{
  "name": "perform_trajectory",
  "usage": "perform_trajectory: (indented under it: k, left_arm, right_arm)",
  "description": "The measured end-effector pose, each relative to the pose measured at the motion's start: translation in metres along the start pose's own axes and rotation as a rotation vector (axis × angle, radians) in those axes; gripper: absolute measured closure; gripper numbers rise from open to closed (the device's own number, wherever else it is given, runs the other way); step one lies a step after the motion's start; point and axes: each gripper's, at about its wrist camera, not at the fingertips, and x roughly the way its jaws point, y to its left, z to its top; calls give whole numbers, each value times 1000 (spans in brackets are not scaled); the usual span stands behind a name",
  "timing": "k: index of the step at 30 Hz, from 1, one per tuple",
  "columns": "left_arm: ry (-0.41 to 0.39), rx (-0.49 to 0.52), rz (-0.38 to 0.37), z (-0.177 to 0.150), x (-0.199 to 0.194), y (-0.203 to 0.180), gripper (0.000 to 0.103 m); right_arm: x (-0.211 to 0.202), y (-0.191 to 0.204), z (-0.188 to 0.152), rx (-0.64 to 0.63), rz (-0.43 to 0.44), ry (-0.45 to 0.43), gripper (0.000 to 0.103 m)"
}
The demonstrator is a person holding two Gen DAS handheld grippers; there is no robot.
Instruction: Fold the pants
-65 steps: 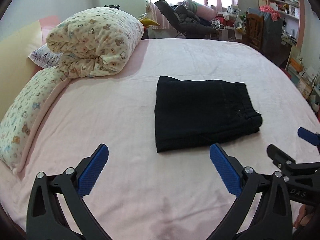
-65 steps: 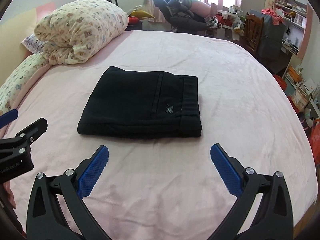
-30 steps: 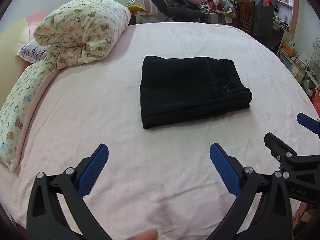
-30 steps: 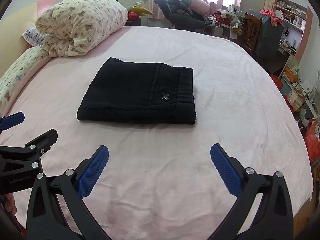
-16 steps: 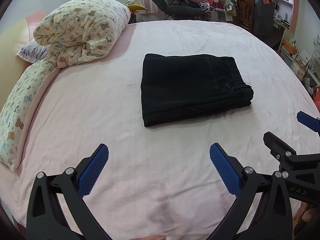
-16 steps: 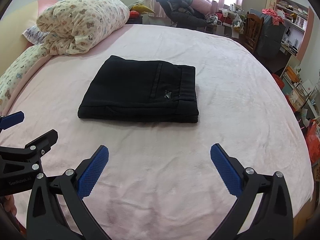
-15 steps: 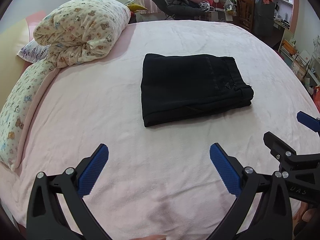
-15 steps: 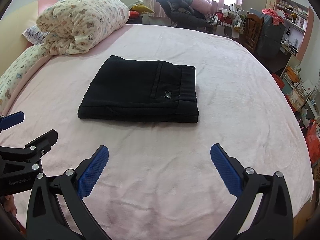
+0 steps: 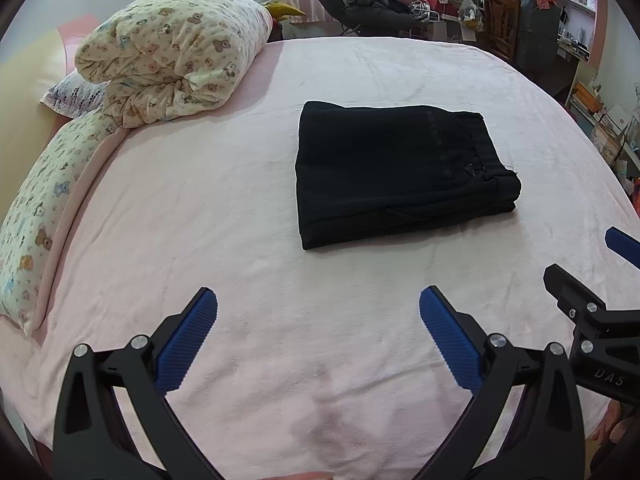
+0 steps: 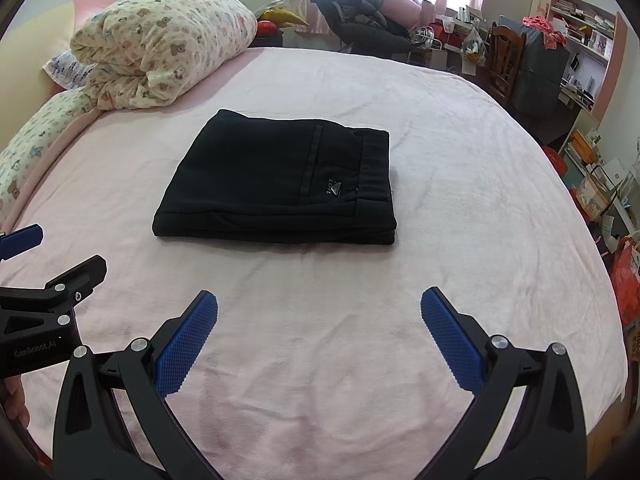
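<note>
The black pants lie folded into a flat rectangle on the pink bed, waistband to the right; they also show in the right wrist view with a small logo patch. My left gripper is open and empty, hovering over bare bed short of the pants. My right gripper is open and empty, also short of the pants. Each gripper shows at the edge of the other's view.
A rolled teddy-print quilt and a long matching pillow lie along the bed's left side. Beyond the bed stand a recliner with dark clothes, a wooden chair and cluttered shelves.
Both grippers stay open. The views have shifted slightly: the pants sit a little lower and nearer in both frames than half a second ago.
</note>
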Motion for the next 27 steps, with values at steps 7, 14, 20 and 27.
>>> perform_trajectory:
  k: [7, 14, 20, 27]
  left_arm:
    - [5, -13, 8, 0, 1, 4, 2]
    - [9, -16, 11, 1, 3, 6, 2]
    - [13, -19, 9, 1, 4, 8, 2]
    - [15, -21, 12, 1, 5, 9, 2]
  right_arm:
    - [0, 0, 0, 1, 4, 2, 1]
    - [1, 2, 0, 1, 5, 7, 1]
    - [1, 3, -1, 1, 4, 7, 1]
    - [2, 4, -1, 2, 4, 9, 1]
